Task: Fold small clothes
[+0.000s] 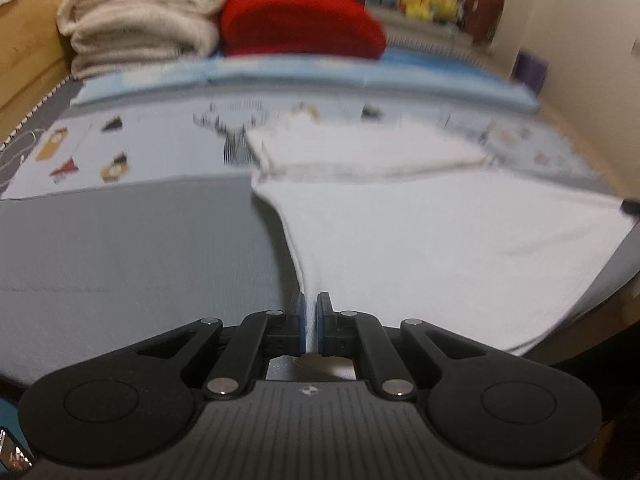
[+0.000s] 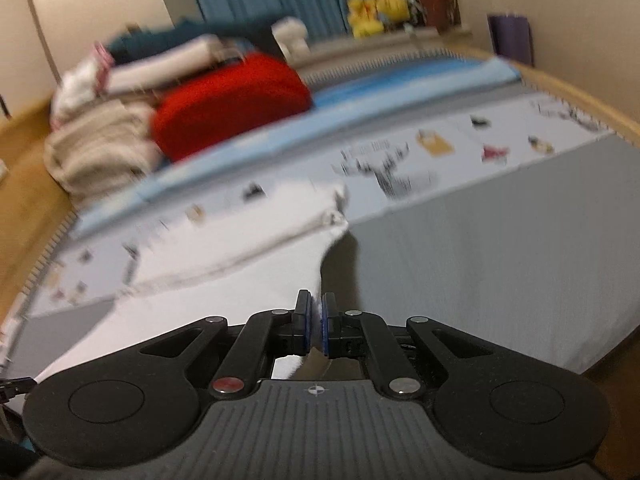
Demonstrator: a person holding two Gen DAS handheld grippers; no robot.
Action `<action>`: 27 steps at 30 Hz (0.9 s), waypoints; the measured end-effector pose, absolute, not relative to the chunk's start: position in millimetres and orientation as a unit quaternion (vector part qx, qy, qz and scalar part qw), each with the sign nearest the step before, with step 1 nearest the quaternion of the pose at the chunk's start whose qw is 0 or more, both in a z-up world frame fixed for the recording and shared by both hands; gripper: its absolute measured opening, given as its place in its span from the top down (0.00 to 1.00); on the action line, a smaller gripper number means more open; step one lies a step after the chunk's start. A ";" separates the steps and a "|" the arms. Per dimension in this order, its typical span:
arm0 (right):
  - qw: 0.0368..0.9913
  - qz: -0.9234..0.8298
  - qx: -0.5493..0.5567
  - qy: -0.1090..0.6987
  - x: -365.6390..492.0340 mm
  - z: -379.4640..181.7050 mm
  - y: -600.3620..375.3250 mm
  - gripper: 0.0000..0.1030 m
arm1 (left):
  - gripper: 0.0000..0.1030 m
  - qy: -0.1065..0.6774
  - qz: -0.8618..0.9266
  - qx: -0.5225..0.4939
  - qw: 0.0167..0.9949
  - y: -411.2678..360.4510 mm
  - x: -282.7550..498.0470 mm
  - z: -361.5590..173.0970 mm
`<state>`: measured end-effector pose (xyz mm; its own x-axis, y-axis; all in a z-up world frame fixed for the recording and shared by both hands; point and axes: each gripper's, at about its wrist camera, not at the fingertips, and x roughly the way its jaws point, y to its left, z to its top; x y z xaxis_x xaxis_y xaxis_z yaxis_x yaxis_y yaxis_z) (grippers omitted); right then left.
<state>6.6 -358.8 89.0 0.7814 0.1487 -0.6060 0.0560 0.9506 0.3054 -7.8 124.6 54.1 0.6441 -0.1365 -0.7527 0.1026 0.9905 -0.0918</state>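
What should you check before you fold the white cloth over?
1. Left gripper shut on the white cloth: ok.
2. Right gripper shut on the other near corner: ok.
3. Near edge lifted off the grey mat: ok.
4. Far edge lying flat: ok.
5. Red cushion and beige towels clear of the cloth: ok.
6. Cloth free of wrinkles: cannot tell, the pictures are blurred.

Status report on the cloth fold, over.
Left tool and right tool both shut on white cloth. Near edge lifted. Nothing in the way.
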 end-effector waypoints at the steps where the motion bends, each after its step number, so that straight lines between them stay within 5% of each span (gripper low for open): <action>1: 0.934 0.034 0.164 0.317 -6.1 101.4 -363.1 0.96 | 0.95 0.404 -0.071 -0.028 0.912 129.2 -20.2 70.2; 8: 0.942 0.057 0.174 0.281 -42.4 138.2 -377.9 0.96 | 0.95 0.377 -0.083 -0.069 0.920 159.5 -47.4 110.3; 20: 0.920 -0.013 0.113 0.376 123.5 50.1 -383.7 1.00 | 1.00 0.479 -0.065 -0.022 0.875 170.2 126.3 -6.0; 27: 0.894 0.049 0.085 0.437 133.5 4.2 -359.2 0.97 | 0.96 0.505 -0.140 -0.029 0.851 158.0 135.9 -34.8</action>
